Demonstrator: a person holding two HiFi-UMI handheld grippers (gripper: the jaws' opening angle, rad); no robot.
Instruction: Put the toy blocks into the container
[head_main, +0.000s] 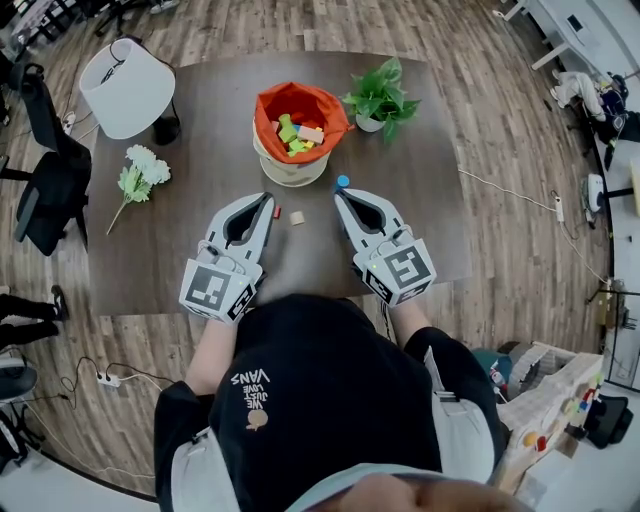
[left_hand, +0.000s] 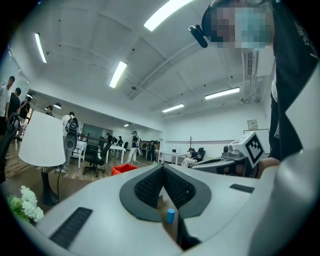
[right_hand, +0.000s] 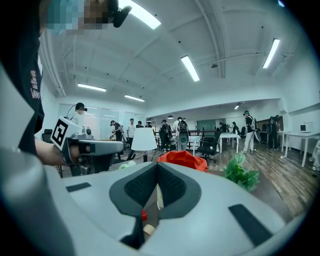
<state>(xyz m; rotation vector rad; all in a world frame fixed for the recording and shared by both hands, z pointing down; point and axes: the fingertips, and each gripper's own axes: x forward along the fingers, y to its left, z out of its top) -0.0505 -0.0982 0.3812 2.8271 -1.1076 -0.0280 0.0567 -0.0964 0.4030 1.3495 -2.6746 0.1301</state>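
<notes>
An orange-lined container (head_main: 270, 105) at the table's middle holds several coloured toy blocks (head_main: 298, 134). Three loose blocks lie on the table in front of it: a blue one (head_main: 343, 182), a small red one (head_main: 277, 213) and a beige one (head_main: 297, 217). My left gripper (head_main: 269, 199) rests low on the table, shut and empty, with its tip just left of the red block. My right gripper (head_main: 339, 194) is also shut and empty, with its tip just below the blue block. The left gripper view shows the blue block (left_hand: 170, 215) beyond its shut jaws. The right gripper view shows the red block (right_hand: 144, 215) and the beige block (right_hand: 149, 229).
A white lamp (head_main: 125, 85) stands at the table's far left, with a bunch of white flowers (head_main: 140, 175) lying in front of it. A potted green plant (head_main: 380, 98) stands right of the container. A black chair (head_main: 50, 180) is beside the table's left edge.
</notes>
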